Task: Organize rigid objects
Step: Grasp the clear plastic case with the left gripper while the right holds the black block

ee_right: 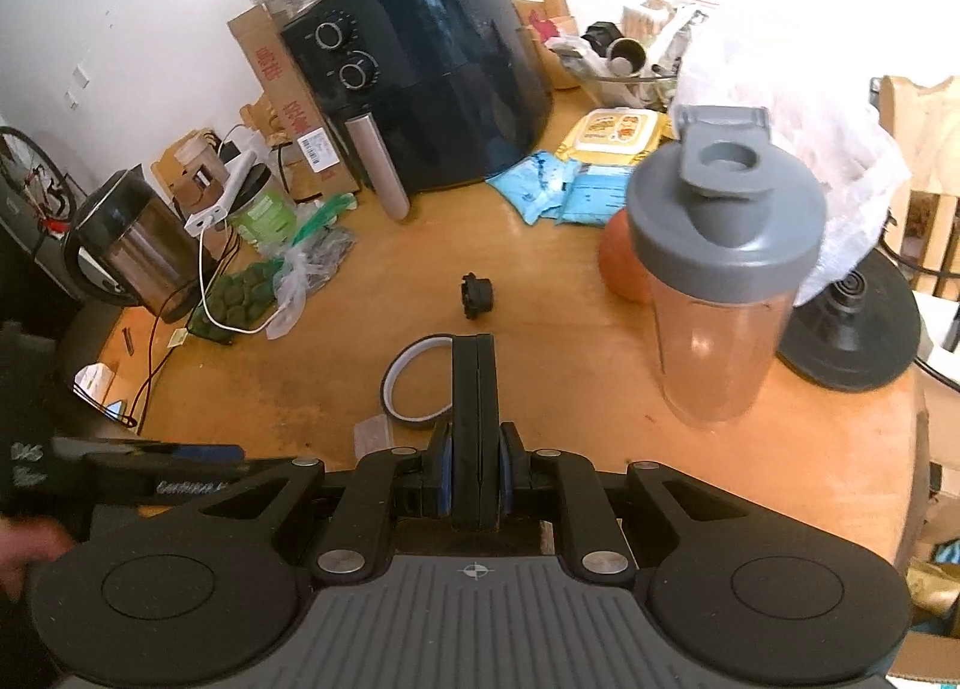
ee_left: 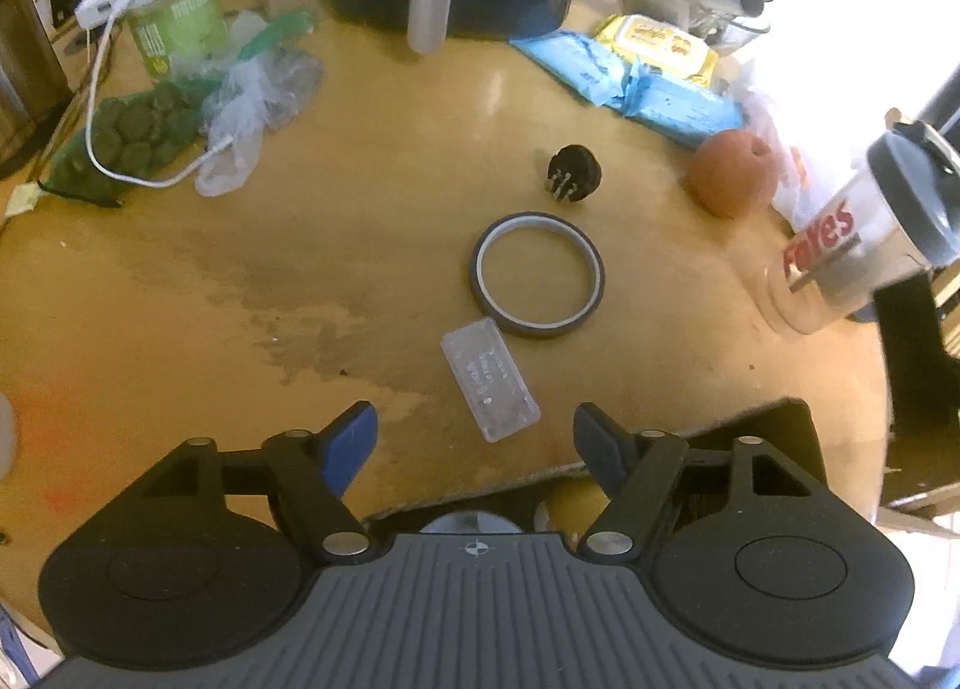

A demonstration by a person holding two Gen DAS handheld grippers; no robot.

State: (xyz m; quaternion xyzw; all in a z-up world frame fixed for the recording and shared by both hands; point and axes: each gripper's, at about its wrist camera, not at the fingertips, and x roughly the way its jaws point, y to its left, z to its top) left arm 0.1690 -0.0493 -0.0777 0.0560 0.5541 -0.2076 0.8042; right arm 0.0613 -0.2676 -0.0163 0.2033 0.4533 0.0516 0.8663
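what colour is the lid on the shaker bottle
Grey. The shaker bottle's lid shows best in the right wrist view, flip cap standing open.

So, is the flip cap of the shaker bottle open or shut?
Open: the shaker bottle has its flip cap swung up, leaving the round spout uncovered.

Shaker bottle [ee_left: 852,263], at 3 o'clock in the left wrist view: red lettering on its clear wall, cut off, ends in "ates".

Green can [ee_left: 177,23], at 11 o'clock: pale print, too blurred to read.

Cardboard box [ee_right: 282,83], at 10 o'clock in the right wrist view: red characters and a barcode label, not legible.
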